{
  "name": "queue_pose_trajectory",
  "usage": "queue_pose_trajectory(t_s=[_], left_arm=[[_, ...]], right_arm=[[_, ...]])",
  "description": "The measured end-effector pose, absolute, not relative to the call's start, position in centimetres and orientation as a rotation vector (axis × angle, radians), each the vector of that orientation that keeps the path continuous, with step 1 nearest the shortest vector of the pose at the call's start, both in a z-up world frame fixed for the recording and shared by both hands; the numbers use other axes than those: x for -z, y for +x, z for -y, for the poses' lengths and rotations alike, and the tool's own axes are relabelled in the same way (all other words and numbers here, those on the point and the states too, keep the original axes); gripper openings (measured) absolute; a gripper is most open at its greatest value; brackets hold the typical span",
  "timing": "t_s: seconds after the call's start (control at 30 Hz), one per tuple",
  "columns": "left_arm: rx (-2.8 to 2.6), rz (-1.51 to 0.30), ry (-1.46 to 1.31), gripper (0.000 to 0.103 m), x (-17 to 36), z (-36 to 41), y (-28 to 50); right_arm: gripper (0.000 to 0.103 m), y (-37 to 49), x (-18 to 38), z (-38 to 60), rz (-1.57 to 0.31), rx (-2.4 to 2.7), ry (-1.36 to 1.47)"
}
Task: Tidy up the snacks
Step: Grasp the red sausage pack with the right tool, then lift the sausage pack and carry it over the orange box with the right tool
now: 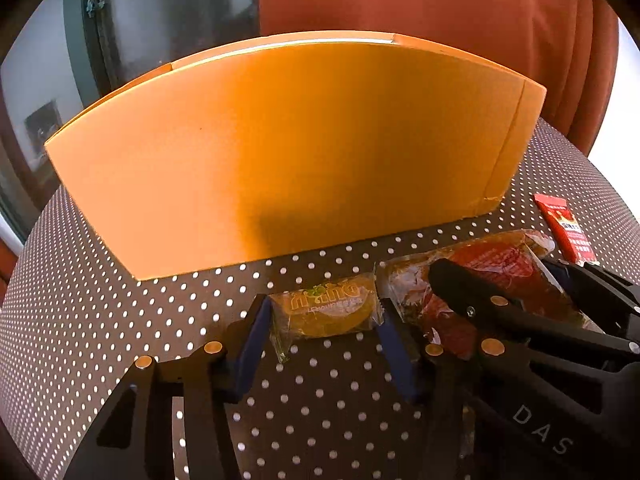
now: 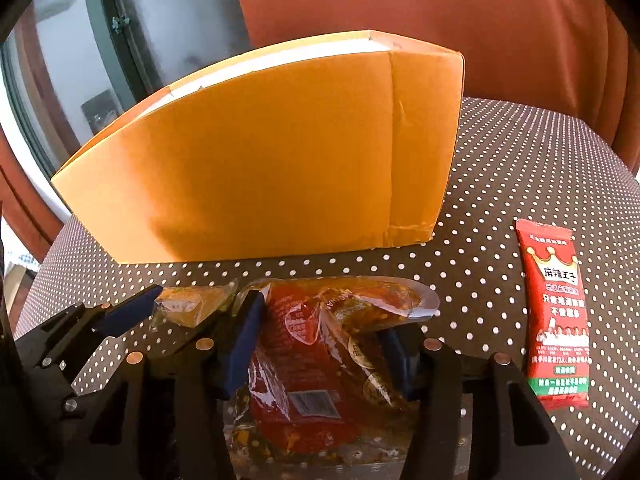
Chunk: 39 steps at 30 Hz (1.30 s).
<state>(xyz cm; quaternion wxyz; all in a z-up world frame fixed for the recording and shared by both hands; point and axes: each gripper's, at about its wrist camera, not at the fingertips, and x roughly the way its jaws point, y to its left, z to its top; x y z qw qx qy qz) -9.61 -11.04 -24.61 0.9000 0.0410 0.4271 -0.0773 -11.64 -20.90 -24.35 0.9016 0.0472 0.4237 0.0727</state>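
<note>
Your left gripper (image 1: 322, 320) sits low over the polka-dot tabletop (image 1: 120, 300), its jaws set either side of a small orange snack packet (image 1: 324, 310). The blue pads (image 1: 252, 344) touch or nearly touch the packet's clear wrapper ends; you cannot tell from these views whether they are squeezing it. The packet lies flat on the tabletop, near the front wall of a tall orange cardboard box (image 1: 280, 152).

Your right gripper (image 2: 320, 348) is just beside the left one, also low and pointing toward the box (image 2: 260, 160). Its jaws stand apart around a large clear pouch of red spicy snack (image 2: 320, 344). The pouch lies flat, reaching forward past the fingertips and back under the gripper body. The left pad (image 2: 244, 340) rests against the pouch's edge; the right pad is partly hidden behind the plastic, so a firm grip cannot be confirmed.

The two packets lie side by side, the orange one (image 2: 192, 306) to the left of the red pouch (image 1: 480, 280).

A red stick-shaped snack packet (image 2: 556, 312) with white characters lies apart toward the tabletop's right edge.
</note>
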Motion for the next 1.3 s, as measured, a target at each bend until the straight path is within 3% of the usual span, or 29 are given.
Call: queue_pose_trajectory(t_s=[1.3], left_arm=[[0.204,-0.717,0.052,0.053,18.9,12.3,-17.7]], right_arm=[[0.049,-16.9,18.0,20.0,-0.726,-0.137,0.032]])
